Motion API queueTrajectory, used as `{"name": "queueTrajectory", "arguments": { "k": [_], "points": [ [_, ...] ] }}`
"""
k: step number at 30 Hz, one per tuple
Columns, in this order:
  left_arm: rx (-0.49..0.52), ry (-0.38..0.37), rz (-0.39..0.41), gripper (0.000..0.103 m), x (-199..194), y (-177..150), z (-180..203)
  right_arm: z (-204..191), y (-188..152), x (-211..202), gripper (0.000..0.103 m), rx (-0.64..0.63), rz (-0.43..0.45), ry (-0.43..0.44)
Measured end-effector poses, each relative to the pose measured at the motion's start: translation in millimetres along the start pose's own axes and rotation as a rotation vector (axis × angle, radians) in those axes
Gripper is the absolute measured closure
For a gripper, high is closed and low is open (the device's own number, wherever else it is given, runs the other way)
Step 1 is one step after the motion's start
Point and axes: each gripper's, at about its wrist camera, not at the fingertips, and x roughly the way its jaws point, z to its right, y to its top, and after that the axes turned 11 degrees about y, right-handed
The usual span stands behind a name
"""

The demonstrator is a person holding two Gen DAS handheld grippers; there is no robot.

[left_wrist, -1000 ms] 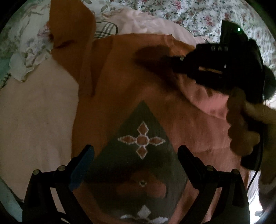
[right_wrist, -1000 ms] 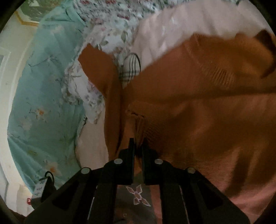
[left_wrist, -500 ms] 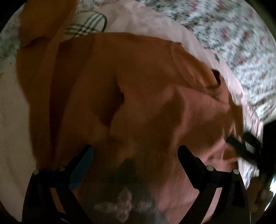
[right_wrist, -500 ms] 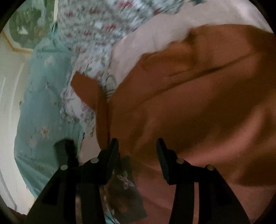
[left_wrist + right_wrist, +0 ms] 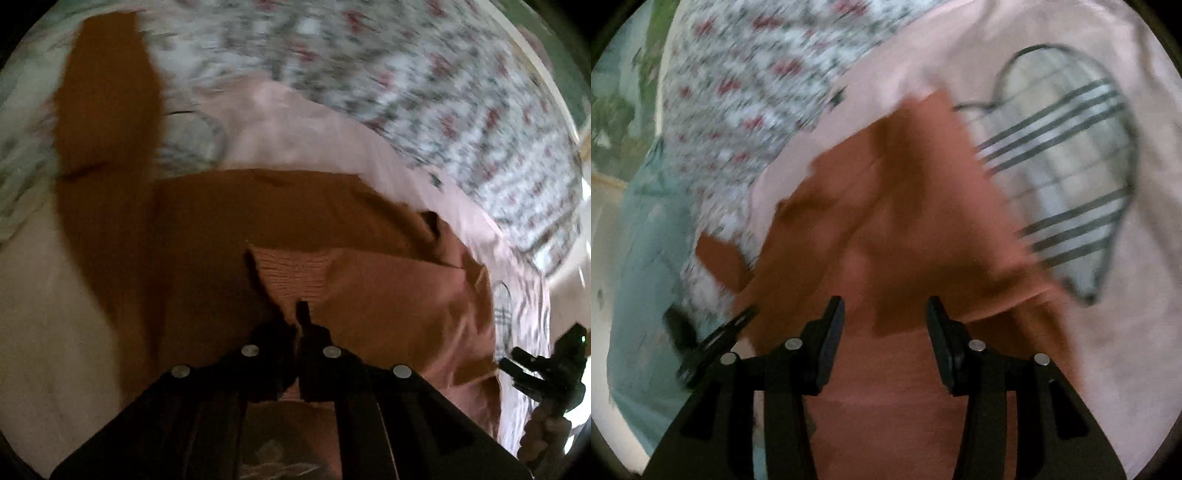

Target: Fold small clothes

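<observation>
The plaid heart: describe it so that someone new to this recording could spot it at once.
Start from the flowered bedspread and go to the pale pink garment spread over it. The plaid heart is printed on that garment, beside the rust-orange sweater, which overlaps its edge. Its dark outline and grey stripes are the only pattern on the plain pink cloth.

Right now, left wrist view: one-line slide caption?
Left gripper shut on the orange sweater's folded-over ribbed hem, pink cloth underneath.
</observation>
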Motion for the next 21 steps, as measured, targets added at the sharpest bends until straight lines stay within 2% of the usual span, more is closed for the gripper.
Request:
{"name": "queueTrajectory", "arguments": {
  "k": [3, 6, 10, 14, 15, 16, 17, 21],
  "points": [
    [-0.008, 0.049, -0.079, 0.100, 20, -9, -16, 6, 13, -3, 0.056, -0.031, 0.026, -0.081],
    [-0.014, 0.039, -0.074, 0.100, 21, -10, -10, 6, 27, 2, 0.056, -0.080, 0.029, -0.153],
    [-0.027, 0.051, -0.078, 0.100, 24, -10, -8, 6, 46, 26, 0.056, -0.145, -0.013, -0.227],
    [-0.020, 0.059, -0.091, 0.100, 27, -12, -12, 16, 55, 60, 0.056, -0.155, -0.102, -0.249],
    [-0.012, 0.064, -0.094, 0.100, 27, -13, -11, 19, 55, 69, 0.069, -0.158, -0.123, -0.258],
    [-0.010, 0.066, -0.097, 0.100, 26, -13, -12, 19, 55, 70, 0.090, -0.162, -0.131, -0.263],
    [-0.006, 0.066, -0.097, 0.100, 26, -12, -8, 16, 56, 66, 0.093, -0.163, -0.127, -0.263],
    [0.034, 0.058, -0.085, 0.100, 26, -14, 8, 6, 59, 34, 0.094, -0.222, -0.042, -0.293]
  ]
}}
